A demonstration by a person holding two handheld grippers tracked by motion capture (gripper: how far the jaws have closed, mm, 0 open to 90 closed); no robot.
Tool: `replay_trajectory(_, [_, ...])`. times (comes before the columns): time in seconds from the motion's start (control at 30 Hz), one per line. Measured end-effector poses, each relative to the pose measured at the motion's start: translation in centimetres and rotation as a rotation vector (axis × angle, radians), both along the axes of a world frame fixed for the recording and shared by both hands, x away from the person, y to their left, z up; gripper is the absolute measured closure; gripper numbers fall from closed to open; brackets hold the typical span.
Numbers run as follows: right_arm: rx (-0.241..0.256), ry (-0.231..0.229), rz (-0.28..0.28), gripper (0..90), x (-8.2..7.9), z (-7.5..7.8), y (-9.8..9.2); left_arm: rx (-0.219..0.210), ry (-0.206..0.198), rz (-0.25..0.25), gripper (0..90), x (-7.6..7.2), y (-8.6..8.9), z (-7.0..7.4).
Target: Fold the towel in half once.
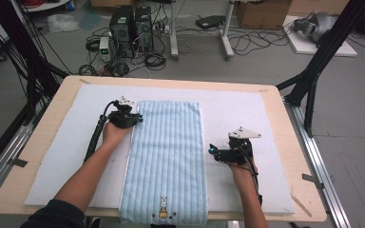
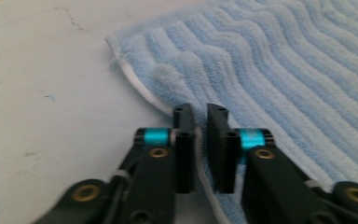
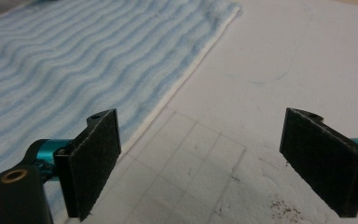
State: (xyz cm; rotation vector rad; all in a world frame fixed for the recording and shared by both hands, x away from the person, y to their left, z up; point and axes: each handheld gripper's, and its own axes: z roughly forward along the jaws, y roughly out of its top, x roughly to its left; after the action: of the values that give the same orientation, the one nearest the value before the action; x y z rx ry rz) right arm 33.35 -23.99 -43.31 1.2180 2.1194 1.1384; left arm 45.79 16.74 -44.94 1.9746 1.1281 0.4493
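A light blue striped towel (image 1: 166,156) lies flat and lengthwise on the white mat, with a small rabbit picture (image 1: 163,209) at its near end. My left gripper (image 1: 131,118) sits at the towel's left edge close to the far corner. In the left gripper view its jaws (image 2: 200,114) are pressed nearly together on the towel's (image 2: 284,70) white hem. My right gripper (image 1: 213,151) rests on the mat just right of the towel's right edge. Its pads (image 3: 98,158) stand wide apart with nothing between them, and the towel (image 3: 74,56) is to their left.
A white foam mat (image 1: 247,118) covers most of the wooden table (image 1: 292,142). Beyond the table's far edge stand computer towers (image 1: 132,28) and loose cables on the floor. Black frame posts (image 1: 313,76) rise at both sides of the table.
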Motion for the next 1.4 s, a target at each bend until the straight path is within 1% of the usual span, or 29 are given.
replay_trajectory(0.03, [0.0,0.009,-0.005,11.6,0.2,0.0,0.1,-0.013,0.007,0.0,85.1,0.1,0.1,0.0])
replay_trajectory(0.07, [0.009,0.016,-0.002,11.6,0.4,0.0,0.2,-0.028,0.015,0.005,85.6,0.1,0.3,-0.1])
replay_trajectory(0.1, [0.019,0.024,0.001,11.7,0.7,0.1,0.3,-0.052,0.024,0.013,85.8,0.2,0.4,-0.1])
replay_trajectory(0.13, [0.032,0.028,0.007,11.6,0.9,0.2,0.4,-0.064,0.031,0.013,86.0,0.2,0.5,-0.2])
replay_trajectory(0.17, [0.035,0.029,0.012,11.6,1.2,0.3,0.6,-0.074,0.036,0.015,86.1,0.2,0.6,-0.2])
replay_trajectory(0.2, [0.029,0.039,0.01,11.6,1.4,0.4,0.9,-0.083,0.035,0.019,86.1,0.3,0.6,-0.2])
replay_trajectory(0.27, [0.016,0.054,0.03,11.6,2.4,0.5,1.4,-0.079,0.035,0.018,86.2,0.2,0.6,-0.2])
replay_trajectory(0.33, [0.007,0.078,0.055,11.7,3.7,0.4,1.9,-0.072,0.034,0.015,86.1,0.2,0.6,-0.2])
replay_trajectory(0.4, [-0.018,0.098,0.054,11.6,5.2,0.3,2.6,-0.075,0.034,0.016,86.1,0.2,0.6,-0.2])
replay_trajectory(0.43, [-0.02,0.119,0.05,11.7,5.9,0.3,3.0,-0.076,0.033,0.016,86.1,0.2,0.6,-0.2])
replay_trajectory(0.57, [-0.05,0.148,0.051,11.6,8.7,0.5,4.3,-0.068,0.027,0.017,86.1,0.1,0.5,-0.2])
replay_trajectory(0.63, [-0.065,0.173,0.036,11.6,9.9,0.5,4.8,-0.069,0.027,0.017,86.1,0.1,0.5,-0.2])
replay_trajectory(0.7, [-0.073,0.181,0.033,12.3,10.9,0.6,5.2,-0.067,0.025,0.016,86.0,0.1,0.5,-0.2])
replay_trajectory(0.73, [-0.073,0.181,0.029,15.7,11.2,0.6,5.4,-0.067,0.024,0.016,86.0,0.1,0.5,-0.3])
replay_trajectory(0.83, [-0.085,0.171,0.037,19.6,12.3,0.9,5.9,-0.07,0.023,0.017,86.0,0.1,0.5,-0.3])
replay_trajectory(0.87, [-0.087,0.166,0.039,24.2,12.6,0.9,6.0,-0.068,0.024,0.016,86.0,0.1,0.5,-0.3])
replay_trajectory(0.9, [-0.079,0.149,0.044,28.6,12.7,0.8,6.0,-0.068,0.023,0.016,85.9,0.1,0.5,-0.3])
replay_trajectory(0.93, [-0.073,0.152,0.032,29.3,12.9,0.7,6.0,-0.07,0.024,0.016,85.9,0.1,0.5,-0.3])
replay_trajectory(1.0, [-0.068,0.177,-0.001,30.7,13.2,0.0,5.9,-0.069,0.023,0.016,85.9,0.1,0.5,-0.3])
replay_trajectory(1.03, [-0.065,0.193,-0.006,32.4,13.3,-0.3,5.8,-0.068,0.022,0.017,85.8,0.1,0.5,-0.3])
replay_trajectory(1.1, [-0.071,0.199,-0.009,35.4,13.4,-0.6,6.1,-0.058,0.022,0.013,85.8,0.1,0.5,-0.2])
replay_trajectory(1.13, [-0.072,0.19,-0.007,38.9,13.4,-0.6,6.3,-0.067,0.021,0.016,85.9,0.1,0.5,-0.3])
replay_trajectory(1.2, [-0.089,0.163,-0.001,45.5,13.3,-0.6,6.9,-0.067,0.023,0.015,85.9,0.1,0.5,-0.3])
replay_trajectory(1.23, [-0.097,0.158,0.004,49.6,13.3,-0.7,7.1,-0.067,0.023,0.015,85.8,0.1,0.5,-0.3])
replay_trajectory(1.27, [-0.115,0.167,0.004,51.6,13.4,-0.9,7.5,-0.066,0.023,0.015,85.8,0.1,0.5,-0.3])
replay_trajectory(1.33, [-0.103,0.168,-0.001,56.8,13.4,-0.9,7.6,-0.072,0.022,0.017,85.9,0.1,0.5,-0.3])
replay_trajectory(1.37, [-0.102,0.181,-0.004,61.5,13.4,-0.8,7.7,-0.07,0.024,0.015,85.8,0.1,0.5,-0.3])
replay_trajectory(1.4, [-0.103,0.184,0.003,65.3,13.5,-0.7,7.7,-0.073,0.023,0.016,85.9,0.1,0.5,-0.3])
